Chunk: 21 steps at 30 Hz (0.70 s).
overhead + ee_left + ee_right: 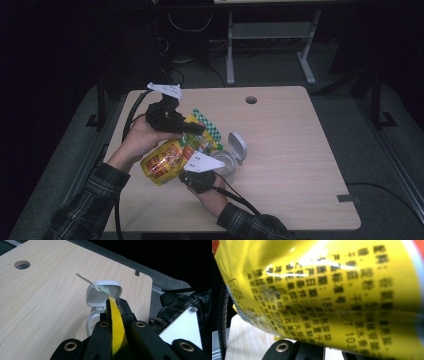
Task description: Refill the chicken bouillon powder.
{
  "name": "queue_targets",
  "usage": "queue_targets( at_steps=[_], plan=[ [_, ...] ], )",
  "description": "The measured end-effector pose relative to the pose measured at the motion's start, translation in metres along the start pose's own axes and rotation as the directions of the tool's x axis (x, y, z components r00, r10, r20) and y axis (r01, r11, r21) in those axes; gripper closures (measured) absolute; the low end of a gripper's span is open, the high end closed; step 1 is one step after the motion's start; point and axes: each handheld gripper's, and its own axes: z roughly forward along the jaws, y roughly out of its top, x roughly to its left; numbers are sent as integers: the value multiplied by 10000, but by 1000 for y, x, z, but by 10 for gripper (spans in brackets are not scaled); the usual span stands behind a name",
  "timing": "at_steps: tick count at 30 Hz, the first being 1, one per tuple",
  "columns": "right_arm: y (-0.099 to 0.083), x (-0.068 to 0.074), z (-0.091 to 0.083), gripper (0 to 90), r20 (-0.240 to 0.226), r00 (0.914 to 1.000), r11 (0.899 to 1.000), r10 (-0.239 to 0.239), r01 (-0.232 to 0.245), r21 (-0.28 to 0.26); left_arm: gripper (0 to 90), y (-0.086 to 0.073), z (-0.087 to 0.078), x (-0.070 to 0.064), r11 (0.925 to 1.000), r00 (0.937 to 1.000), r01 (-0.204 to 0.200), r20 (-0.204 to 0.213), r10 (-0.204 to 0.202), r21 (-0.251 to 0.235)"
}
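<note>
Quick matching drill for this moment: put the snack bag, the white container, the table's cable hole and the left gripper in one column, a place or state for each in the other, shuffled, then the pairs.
1. snack bag
2. white container
3. cable hole
4. left gripper

a. near the table's far edge
b. jaws shut on a yellow edge
c. lid flipped open
d. held up above the table, tilted

Pairs: 1-d, 2-c, 3-a, 4-b
</note>
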Motion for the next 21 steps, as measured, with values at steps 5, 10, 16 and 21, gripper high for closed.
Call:
queue_targets(
  at_steps=[5,10,16,21],
  plan=[
    [-1,1,-1,899,-8,10000,9998,-97,96,-154,900,2,5,0,9998,10000,9,-41,-9,179],
    [-2,1,-2,899,-57,10000,9998,-37,36,-209,900,3,8,0,9996,10000,14,-93,-11,277],
    [-3,2,-1,899,-150,9998,9995,164,-168,-271,900,3,13,2,9991,9999,76,-154,-69,425],
    [-3,2,-2,899,-160,9998,9994,135,-141,-331,900,4,16,3,9988,9997,151,-190,-142,463]
  ],
)
